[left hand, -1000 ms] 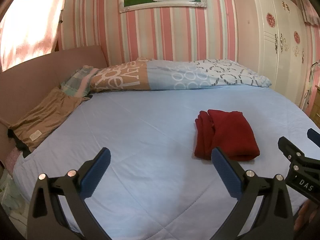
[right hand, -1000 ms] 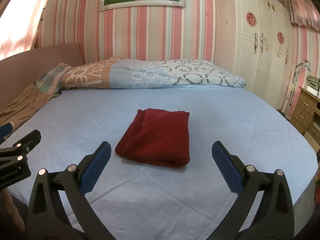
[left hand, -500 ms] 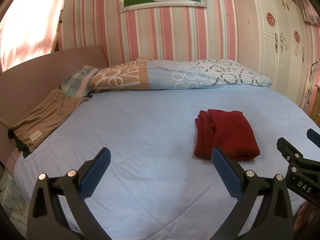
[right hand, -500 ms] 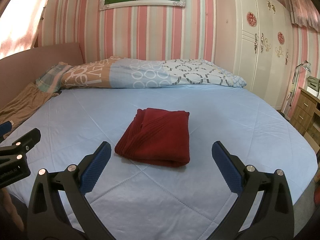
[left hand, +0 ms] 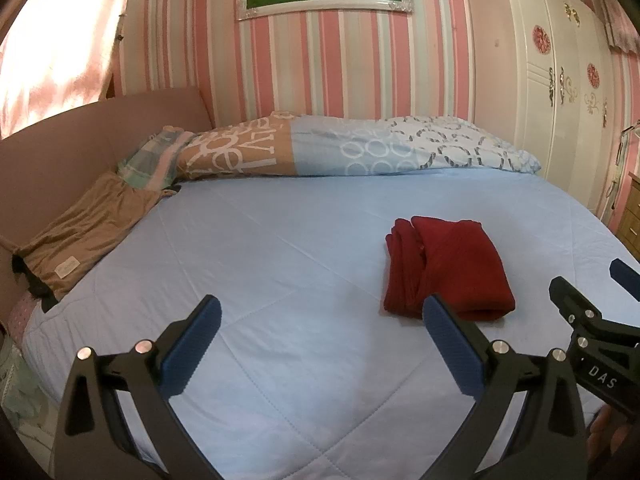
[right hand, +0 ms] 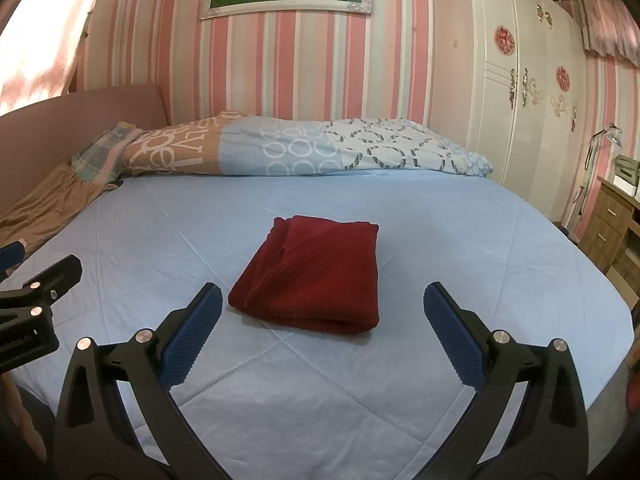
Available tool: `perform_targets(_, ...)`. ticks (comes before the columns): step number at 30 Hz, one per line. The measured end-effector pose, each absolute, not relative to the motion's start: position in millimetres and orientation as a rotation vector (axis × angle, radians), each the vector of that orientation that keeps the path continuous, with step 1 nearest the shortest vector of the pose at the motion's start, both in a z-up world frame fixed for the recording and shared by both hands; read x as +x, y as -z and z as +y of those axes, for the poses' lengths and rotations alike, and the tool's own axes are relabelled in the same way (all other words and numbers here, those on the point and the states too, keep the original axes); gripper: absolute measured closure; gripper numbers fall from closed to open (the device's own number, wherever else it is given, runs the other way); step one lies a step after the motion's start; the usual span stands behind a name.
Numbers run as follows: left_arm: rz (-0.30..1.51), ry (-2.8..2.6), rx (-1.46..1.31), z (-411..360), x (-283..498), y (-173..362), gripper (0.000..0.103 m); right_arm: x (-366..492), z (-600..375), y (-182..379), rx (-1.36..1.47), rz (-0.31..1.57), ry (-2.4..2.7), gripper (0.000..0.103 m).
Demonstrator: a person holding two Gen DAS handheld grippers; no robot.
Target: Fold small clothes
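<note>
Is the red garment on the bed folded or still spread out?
Folded. The red garment lies as a compact layered rectangle on the blue bedsheet, stacked edges visible along its left side; neither pair of tongs touches it.

A wide bed with a pale blue quilted cover carries a folded dark red knitted garment near its middle, a rolled patterned duvet along the far edge, and tan clothing at the left.

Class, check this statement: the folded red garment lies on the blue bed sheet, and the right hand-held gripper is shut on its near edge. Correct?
Not quite. The right wrist view shows the right hand-held gripper open and holding nothing. The folded red garment does lie on the blue bed sheet.
</note>
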State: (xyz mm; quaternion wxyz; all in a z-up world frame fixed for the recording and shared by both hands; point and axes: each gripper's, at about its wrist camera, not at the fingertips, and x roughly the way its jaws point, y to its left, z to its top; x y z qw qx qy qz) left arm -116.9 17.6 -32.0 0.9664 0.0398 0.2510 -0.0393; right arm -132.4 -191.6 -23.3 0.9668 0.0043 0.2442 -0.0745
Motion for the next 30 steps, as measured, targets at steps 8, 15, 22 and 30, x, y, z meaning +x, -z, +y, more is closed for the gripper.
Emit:
perform_targets(8, 0.497, 0.064, 0.103, 15.4, -118.1, 33.1, 0.002, -132.8, -191.5, 24.1, 0.007, 0.495, 0.150, 0.003)
perform_targets(15, 0.485, 0.048, 0.119, 13.3, -122.1, 34.3, 0.002, -132.7, -192.1, 23.7, 0.001, 0.496, 0.153, 0.003)
perform_targets(22, 0.488, 0.050, 0.113, 13.1, -122.2, 34.2, 0.002, -132.9, -192.7, 23.6, 0.002, 0.495, 0.152, 0.003)
perform_targets(30, 0.493, 0.054, 0.116, 10.5, -124.2, 33.5, 0.002, -132.0, -195.5, 23.6, 0.002, 0.491, 0.157, 0.003)
